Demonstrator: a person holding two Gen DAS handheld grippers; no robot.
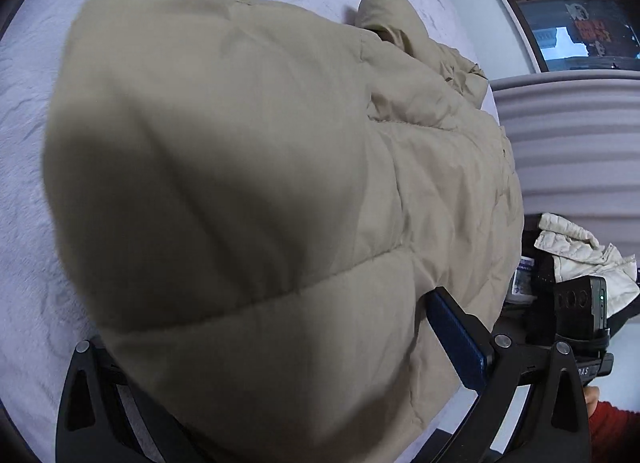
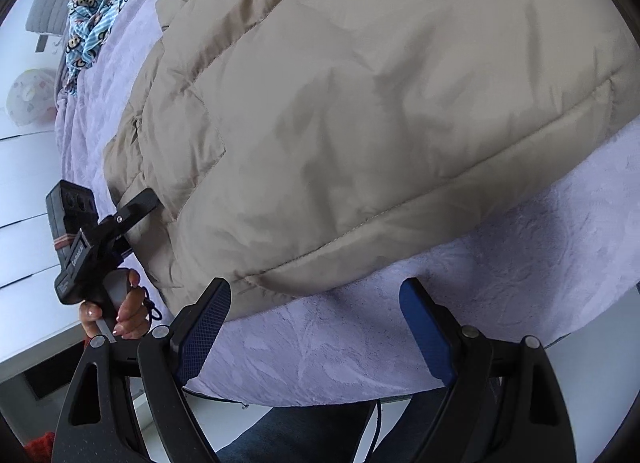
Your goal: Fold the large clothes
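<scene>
Right gripper (image 2: 314,327) jaws released above bed (image 2: 480,263) edge, beige coat (image 2: 360,103) spread on bed, coat bulk hiding one left gripper (image 1: 280,343) finger, its jaw state unclear, patterned cloth (image 2: 96,19) at far edge.

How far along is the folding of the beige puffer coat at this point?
Early to midway. Done: one side of the beige puffer coat looks folded over itself on the lilac blanket. In hand: the left gripper is at the coat's edge. The right gripper hangs open over the blanket, empty. Left: further folds; the hood lies unfolded.
</scene>
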